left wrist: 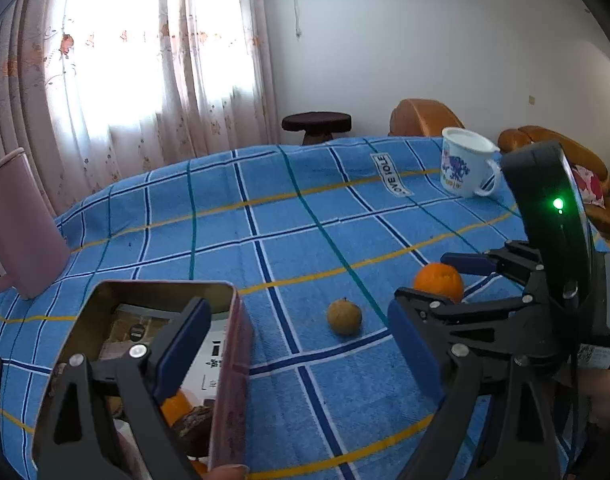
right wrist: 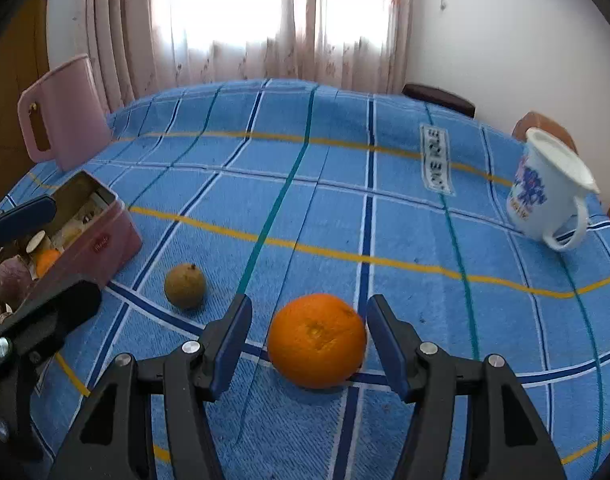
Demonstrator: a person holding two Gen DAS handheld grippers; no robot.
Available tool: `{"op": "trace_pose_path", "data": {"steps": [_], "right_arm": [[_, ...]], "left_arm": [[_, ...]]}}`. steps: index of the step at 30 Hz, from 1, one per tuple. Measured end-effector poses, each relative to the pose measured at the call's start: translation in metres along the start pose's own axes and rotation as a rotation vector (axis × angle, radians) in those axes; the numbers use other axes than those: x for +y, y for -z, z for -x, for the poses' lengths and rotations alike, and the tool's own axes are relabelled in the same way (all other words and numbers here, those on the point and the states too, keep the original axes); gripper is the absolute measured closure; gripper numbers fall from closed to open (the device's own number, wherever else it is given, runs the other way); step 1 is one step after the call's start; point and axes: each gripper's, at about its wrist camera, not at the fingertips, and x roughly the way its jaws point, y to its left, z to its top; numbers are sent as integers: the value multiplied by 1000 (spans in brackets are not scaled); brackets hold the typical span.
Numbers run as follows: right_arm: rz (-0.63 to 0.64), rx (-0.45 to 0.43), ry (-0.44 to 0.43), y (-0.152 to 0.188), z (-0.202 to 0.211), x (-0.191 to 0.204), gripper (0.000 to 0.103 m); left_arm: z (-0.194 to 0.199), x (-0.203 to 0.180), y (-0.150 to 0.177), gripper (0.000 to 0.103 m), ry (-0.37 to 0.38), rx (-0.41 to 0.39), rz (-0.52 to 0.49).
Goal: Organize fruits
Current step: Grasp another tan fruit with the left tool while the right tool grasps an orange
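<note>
An orange (right wrist: 317, 340) lies on the blue checked cloth between the open fingers of my right gripper (right wrist: 309, 344); the right pad seems to touch it, the left stands apart. It also shows in the left wrist view (left wrist: 439, 282). A small brownish-green fruit (right wrist: 185, 286) lies to its left, also in the left wrist view (left wrist: 344, 316). A pink tin box (left wrist: 229, 360) holds an orange and dark fruits (right wrist: 13, 280). My left gripper (left wrist: 301, 344) is open and empty, its left finger over the tin.
A white mug with a blue print (right wrist: 549, 196) stands at the back right. A pink pitcher (right wrist: 65, 116) stands at the back left. The table (right wrist: 345, 208) ends at the far edge by curtains, a dark stool (left wrist: 316, 123) and orange chairs (left wrist: 423, 118).
</note>
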Motion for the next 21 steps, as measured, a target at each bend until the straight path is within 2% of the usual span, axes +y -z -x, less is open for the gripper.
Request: {"op": "trace_pose_path", "data": {"steps": [2,4,12,16,19,21], "right_arm": [[-4,-5,16,0,1,-2,55],[-15,-12,-3,1,4,-5,55],[-91,-105,23,10,28,-22,55],[-97,-129,15,11,33,-22,55],[-115,-129,3,12,33,-26,55],[-127,-137,-8,12,34,-28,55]], "left_arm": [[-4,-2,1,11,0,13,-1],[-6,-3,1,11,1,19,-1],[-22,-17,1,13,-2,62,-39],[-34,-24,-3,20,6,87,-42],[-44,-28,-4,34,19,118,-43],[-49,-29,-4,34,15,137,-49]]}}
